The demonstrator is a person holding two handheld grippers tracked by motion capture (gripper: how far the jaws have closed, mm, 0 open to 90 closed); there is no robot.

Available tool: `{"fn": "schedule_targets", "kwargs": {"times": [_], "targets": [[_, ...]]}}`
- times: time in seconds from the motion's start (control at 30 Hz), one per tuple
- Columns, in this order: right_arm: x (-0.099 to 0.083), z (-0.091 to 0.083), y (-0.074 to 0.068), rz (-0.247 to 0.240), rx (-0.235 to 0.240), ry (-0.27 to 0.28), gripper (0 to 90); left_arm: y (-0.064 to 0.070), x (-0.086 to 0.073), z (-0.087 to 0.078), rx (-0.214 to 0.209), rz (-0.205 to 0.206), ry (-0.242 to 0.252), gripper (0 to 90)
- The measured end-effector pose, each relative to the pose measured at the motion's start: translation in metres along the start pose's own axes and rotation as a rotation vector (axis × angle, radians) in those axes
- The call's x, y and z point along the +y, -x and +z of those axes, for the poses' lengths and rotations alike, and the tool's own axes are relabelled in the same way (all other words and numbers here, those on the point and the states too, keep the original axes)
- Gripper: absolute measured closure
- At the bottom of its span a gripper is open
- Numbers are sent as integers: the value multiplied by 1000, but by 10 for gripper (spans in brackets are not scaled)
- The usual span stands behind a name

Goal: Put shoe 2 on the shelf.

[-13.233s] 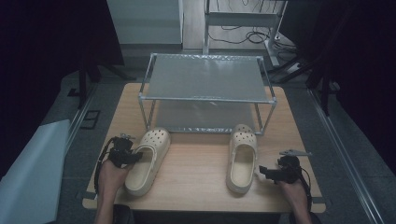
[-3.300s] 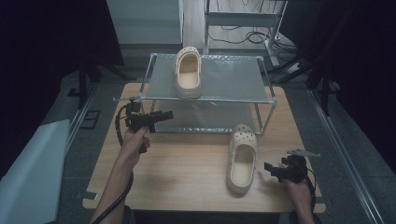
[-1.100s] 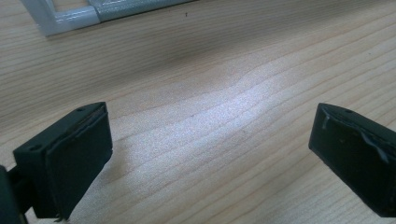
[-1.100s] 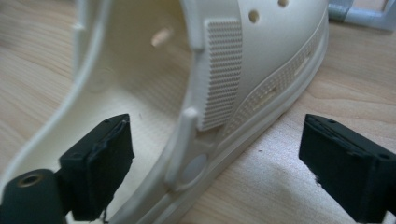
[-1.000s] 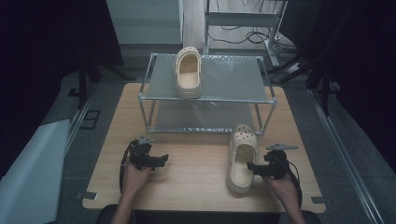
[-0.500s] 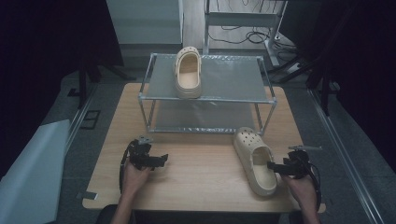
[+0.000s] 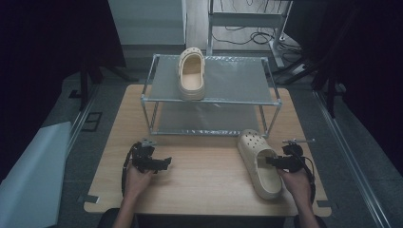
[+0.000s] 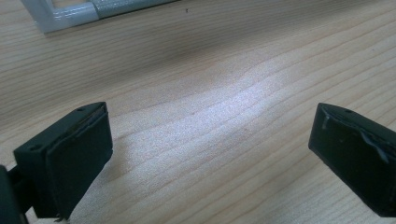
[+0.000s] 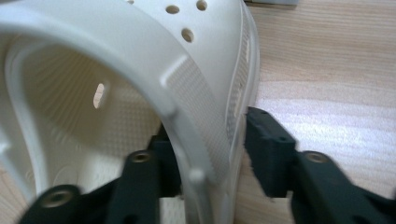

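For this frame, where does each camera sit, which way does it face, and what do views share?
High view: above the person's side, looking forward and down on table, rack, both forearms.
Left gripper view: on left gripper, open jaws over bare wood.
Right gripper view: on right gripper, jaws astride the shoe wall.
Shared: that shoe by the right gripper.

Rack point(image 7: 209, 97) stands at far half of table point(image 7: 209, 190), centred. One clog point(image 7: 191, 75) lies on rack's top shelf, left part, toe away from me. Second clog point(image 7: 259, 163) lies on table before rack's right front leg, toe toward rack, heel toward me. My right gripper point(image 7: 274, 161) sits at that clog's right side, one jaw inside, one outside its wall point(image 9: 210, 116). My left gripper point(image 7: 164, 163) rests over table's near left, well apart from both clogs.
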State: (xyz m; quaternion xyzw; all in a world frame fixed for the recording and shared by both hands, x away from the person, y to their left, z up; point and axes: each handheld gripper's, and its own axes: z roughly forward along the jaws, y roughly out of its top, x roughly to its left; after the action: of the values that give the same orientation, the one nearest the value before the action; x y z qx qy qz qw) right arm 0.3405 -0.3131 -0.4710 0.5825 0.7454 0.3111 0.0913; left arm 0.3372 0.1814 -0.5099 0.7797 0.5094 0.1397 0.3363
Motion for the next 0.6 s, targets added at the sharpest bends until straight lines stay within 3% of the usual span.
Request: {"fn": "schedule_targets", "kwargs": {"times": [0.2, 0.27, 0.3, 0.33, 0.37, 0.43, 0.47, 0.5, 0.57, 0.6], "targets": [[3, -3, 2, 23, -34, -9, 721, 0, 0, 0, -2, 5, 1, 0], [1, -7, 15, 97, 9, 2, 756, 0, 1, 0, -2, 6, 1, 0], [1, -7, 15, 97, 9, 2, 756, 0, 1, 0, -2, 6, 1, 0], [0, -8, 25, 154, 70, 4, 757, 0, 1, 0, -3, 5, 1, 0], [0, -8, 25, 154, 70, 4, 757, 0, 1, 0, -3, 5, 1, 0], [-2, -8, 33, 191, 110, 8, 760, 0, 1, 0, -4, 5, 2, 0], [-3, -8, 39, 230, 152, 12, 763, 0, 1, 0, -5, 5, 1, 0], [-3, -8, 39, 230, 152, 12, 763, 0, 1, 0, -4, 6, 1, 0], [-8, -6, 49, 320, 266, 26, 767, 0, 1, 0, -6, 6, 2, 0], [-8, -6, 49, 320, 266, 26, 767, 0, 1, 0, -6, 6, 2, 0]]}}
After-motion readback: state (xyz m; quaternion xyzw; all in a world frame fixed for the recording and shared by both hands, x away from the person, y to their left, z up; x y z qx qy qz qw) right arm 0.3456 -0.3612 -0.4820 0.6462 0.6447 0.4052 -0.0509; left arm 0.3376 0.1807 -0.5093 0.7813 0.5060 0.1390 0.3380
